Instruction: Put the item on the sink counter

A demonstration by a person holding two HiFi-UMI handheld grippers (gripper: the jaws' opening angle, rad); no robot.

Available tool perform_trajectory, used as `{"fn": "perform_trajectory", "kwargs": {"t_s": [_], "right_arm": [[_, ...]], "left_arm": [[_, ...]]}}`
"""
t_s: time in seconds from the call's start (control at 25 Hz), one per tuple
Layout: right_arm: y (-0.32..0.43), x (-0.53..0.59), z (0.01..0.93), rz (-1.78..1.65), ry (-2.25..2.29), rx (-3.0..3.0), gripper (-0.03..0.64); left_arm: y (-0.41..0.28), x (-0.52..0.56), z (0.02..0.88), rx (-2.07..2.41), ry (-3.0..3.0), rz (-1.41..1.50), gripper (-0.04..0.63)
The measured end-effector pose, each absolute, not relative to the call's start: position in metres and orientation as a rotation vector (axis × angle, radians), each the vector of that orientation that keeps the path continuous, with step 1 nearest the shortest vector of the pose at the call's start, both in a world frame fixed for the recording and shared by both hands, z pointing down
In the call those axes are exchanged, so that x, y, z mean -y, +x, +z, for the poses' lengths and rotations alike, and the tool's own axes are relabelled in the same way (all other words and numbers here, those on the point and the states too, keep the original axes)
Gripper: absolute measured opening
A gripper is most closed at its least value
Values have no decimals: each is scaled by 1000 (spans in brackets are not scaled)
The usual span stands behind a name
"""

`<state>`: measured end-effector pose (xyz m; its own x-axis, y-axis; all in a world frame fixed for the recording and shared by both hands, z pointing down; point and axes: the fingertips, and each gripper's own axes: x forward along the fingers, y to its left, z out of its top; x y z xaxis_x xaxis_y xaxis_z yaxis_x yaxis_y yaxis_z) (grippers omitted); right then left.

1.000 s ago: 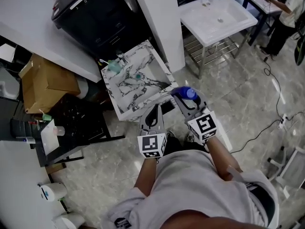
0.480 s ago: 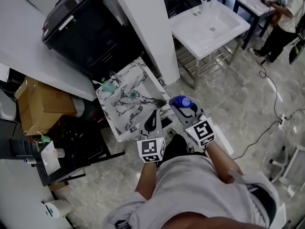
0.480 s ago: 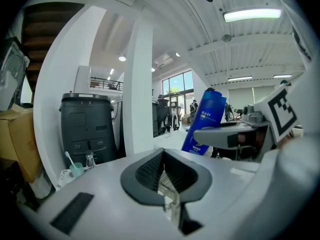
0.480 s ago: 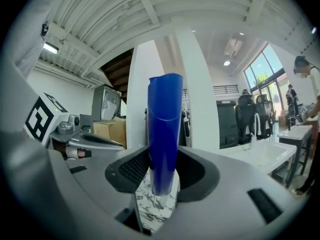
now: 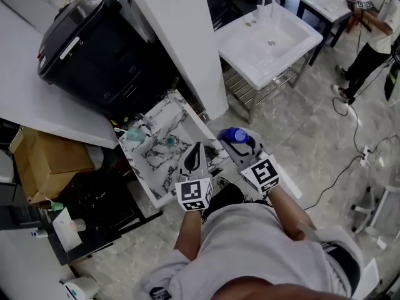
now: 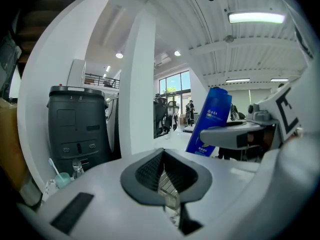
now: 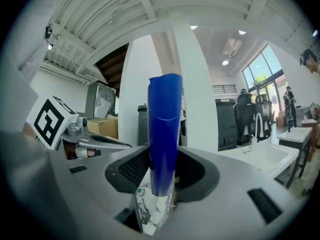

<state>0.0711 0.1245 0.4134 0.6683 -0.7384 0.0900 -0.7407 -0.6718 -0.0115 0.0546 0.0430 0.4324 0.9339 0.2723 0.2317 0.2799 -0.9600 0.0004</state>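
**Bottle beside the bench's right edge**

The marble sink bench [image 5: 164, 119] lies ahead-left of both grippers. The left gripper [image 6: 163, 171] has its jaws pressed together, empty. The right gripper [image 7: 162, 179] clamps the blue bottle [image 7: 164, 129], roughly upright, just right of the bench.

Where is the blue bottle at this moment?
The blue bottle is right of centre in the head view, clamped in the right gripper, just beside the right edge of the marble sink counter.

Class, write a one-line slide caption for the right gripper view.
Right gripper holds a blue bottle between its jaws, a white sink off to the right.
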Motion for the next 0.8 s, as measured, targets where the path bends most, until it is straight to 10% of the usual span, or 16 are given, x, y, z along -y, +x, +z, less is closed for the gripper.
{"fn": "perform_trajectory", "kwargs": {"t_s": [0.8], "right_arm": [[158,-31,413,162,2747,1318,158]], "left_arm": [[122,47,451,432,-3112,-390,9]]}}
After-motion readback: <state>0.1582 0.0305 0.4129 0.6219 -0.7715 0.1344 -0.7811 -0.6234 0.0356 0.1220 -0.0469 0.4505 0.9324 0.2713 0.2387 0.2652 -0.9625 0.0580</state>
